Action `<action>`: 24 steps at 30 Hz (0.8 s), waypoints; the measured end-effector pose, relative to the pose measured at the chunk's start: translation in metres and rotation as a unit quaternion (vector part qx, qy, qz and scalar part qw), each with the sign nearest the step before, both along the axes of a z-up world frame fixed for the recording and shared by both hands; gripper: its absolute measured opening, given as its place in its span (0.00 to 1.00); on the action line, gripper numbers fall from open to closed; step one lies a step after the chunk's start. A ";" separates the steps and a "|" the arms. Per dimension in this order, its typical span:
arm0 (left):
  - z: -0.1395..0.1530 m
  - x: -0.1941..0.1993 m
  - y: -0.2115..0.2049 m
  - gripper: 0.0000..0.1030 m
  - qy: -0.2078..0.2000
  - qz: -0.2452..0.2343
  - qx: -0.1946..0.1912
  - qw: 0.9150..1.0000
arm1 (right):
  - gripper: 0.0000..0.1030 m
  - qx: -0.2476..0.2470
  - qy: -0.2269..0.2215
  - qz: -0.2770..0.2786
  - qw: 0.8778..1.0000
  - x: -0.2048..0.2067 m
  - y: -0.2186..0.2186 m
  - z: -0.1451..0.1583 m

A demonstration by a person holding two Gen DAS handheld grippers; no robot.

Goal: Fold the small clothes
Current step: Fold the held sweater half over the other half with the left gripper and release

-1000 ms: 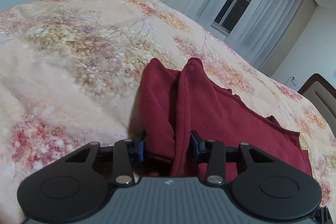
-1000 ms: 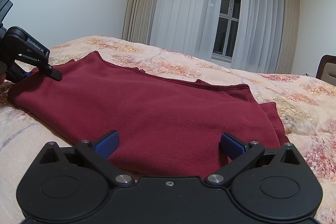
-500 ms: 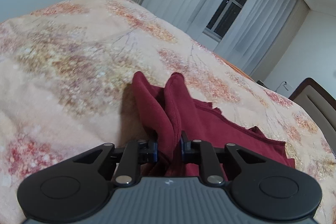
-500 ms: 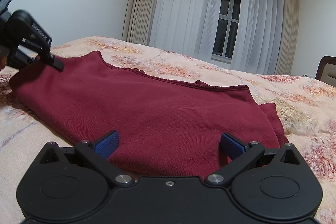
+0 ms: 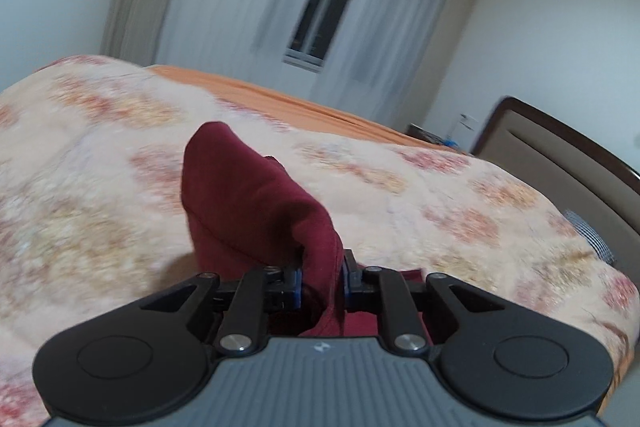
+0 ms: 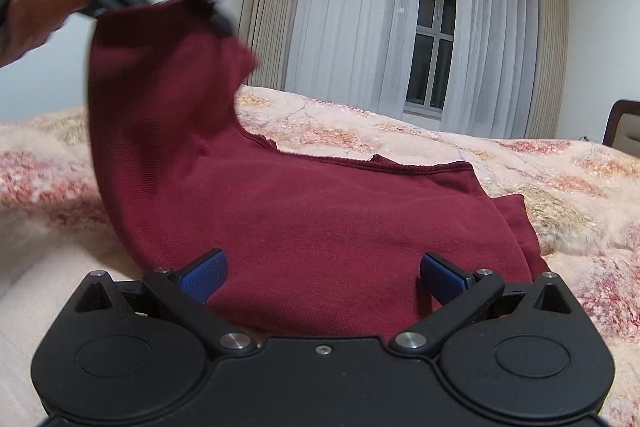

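A dark red garment (image 6: 340,227) lies on the floral bedspread (image 6: 560,183). Its left end is raised off the bed and hangs from my left gripper (image 6: 200,3), which a hand (image 6: 36,7) holds high at the top left of the right wrist view. Seen from the left wrist, that gripper (image 5: 322,271) is shut on a bunched fold of the garment (image 5: 248,195), with cloth pinched between its blue pads. My right gripper (image 6: 322,273) rests low at the garment's near edge. It is open wide, with cloth lying between its fingers but not pinched.
The bedspread (image 5: 80,167) fills most of both views, with an orange sheet (image 5: 280,99) along its far side. A padded headboard (image 5: 560,163) stands at the right. White curtains (image 6: 360,27) and a window (image 6: 432,39) are behind the bed.
My left gripper shut on the garment's end, then rose and swung toward the right, lifting that end off the bed. The right gripper has stayed put and open.
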State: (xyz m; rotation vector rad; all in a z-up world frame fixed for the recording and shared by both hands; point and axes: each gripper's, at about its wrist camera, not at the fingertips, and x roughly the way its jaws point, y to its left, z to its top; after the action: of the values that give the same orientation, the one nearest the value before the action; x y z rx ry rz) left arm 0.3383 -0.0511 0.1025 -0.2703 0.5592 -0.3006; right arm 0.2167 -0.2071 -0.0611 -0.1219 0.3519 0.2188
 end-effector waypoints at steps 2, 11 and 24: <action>0.005 0.004 -0.031 0.17 -0.002 -0.031 0.008 0.999 | 1.00 0.006 -0.009 -0.005 1.000 -0.006 -0.010 0.007; -0.020 0.014 -0.165 0.17 0.031 -0.144 0.034 0.988 | 1.00 -0.059 0.000 -0.061 0.996 -0.038 -0.062 0.004; -0.066 0.006 -0.190 0.40 0.076 -0.178 0.057 0.979 | 1.00 0.039 0.027 -0.094 0.994 -0.054 -0.105 -0.015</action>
State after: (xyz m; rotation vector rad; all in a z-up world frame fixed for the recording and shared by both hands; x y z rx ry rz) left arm 0.3438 -0.2412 0.0361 -0.0801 0.7746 -0.5957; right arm 0.1623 -0.3116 -0.0758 -0.0062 0.4051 0.0492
